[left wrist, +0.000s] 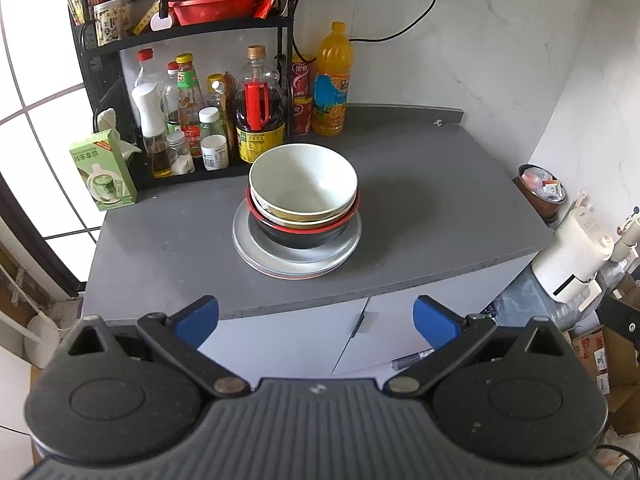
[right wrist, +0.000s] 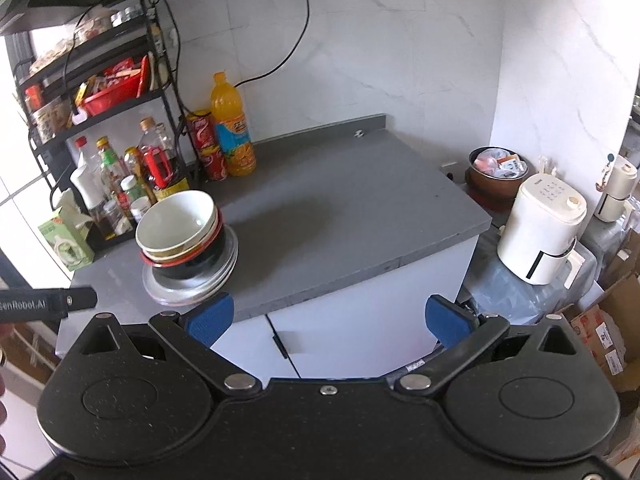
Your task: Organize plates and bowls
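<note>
Left tool [left wrist: 316, 320]: blue pads spread wide, nothing between them; it hangs off the front edge of the tabletop, over the white cabinet doors.
Right tool [right wrist: 328, 318]: pads likewise spread apart and empty, also out past the tabletop's front edge.
Tabletop [left wrist: 420, 208]: grey slab ahead of both tools.
Stack of bowls [left wrist: 303, 194]: straight ahead of the left tool, near the middle of the tabletop; a white-lined bowl sits on top, nested in a red-rimmed black bowl below. From the right tool [right wrist: 180, 232] the stack lies ahead and to the left.
Plates [left wrist: 297, 254]: grey plates piled flat under the bowls, their rims showing all round; a thin red edge shows at the bottom of the pile.
Spice rack [left wrist: 184, 92]: black shelving beyond the stack and to the left, crowded with bottles and jars.
Orange juice bottle [left wrist: 332, 80]: upright against the back wall, just beyond the stack, beside red cans.
Green carton [left wrist: 105, 172]: far left of the left tool, on the tabletop.
White appliance [right wrist: 542, 232]: to the right of the right tool, off the tabletop.
</note>
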A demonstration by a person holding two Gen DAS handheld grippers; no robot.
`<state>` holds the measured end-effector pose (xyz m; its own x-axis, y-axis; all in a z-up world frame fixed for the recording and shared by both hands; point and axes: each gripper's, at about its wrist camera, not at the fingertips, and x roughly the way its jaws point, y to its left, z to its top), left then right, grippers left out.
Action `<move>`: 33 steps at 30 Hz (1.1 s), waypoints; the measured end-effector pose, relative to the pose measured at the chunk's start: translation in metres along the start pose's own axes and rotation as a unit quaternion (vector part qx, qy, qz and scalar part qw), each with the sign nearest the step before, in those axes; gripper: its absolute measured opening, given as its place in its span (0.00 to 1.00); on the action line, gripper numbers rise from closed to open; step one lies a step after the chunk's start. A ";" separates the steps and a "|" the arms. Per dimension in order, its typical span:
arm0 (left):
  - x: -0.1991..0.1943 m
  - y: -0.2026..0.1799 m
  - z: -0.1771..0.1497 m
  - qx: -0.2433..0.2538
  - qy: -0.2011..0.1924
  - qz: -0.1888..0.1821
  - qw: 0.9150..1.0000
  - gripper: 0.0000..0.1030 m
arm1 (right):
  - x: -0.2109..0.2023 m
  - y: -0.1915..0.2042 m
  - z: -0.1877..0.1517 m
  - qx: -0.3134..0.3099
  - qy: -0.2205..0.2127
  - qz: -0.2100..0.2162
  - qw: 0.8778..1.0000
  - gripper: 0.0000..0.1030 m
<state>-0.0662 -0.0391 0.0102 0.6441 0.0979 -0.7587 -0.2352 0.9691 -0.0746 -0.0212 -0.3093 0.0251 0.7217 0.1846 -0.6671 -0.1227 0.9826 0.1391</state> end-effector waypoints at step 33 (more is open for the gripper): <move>-0.017 -0.008 0.001 0.030 -0.028 -0.013 0.999 1.00 | -0.004 0.004 0.008 -0.001 -0.020 -0.002 1.000 1.00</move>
<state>-0.0748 -0.0482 0.0241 0.6895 0.0838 -0.7194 -0.1757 0.9830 -0.0539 -0.0187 -0.3066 0.0339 0.7486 0.1798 -0.6382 -0.1217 0.9834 0.1343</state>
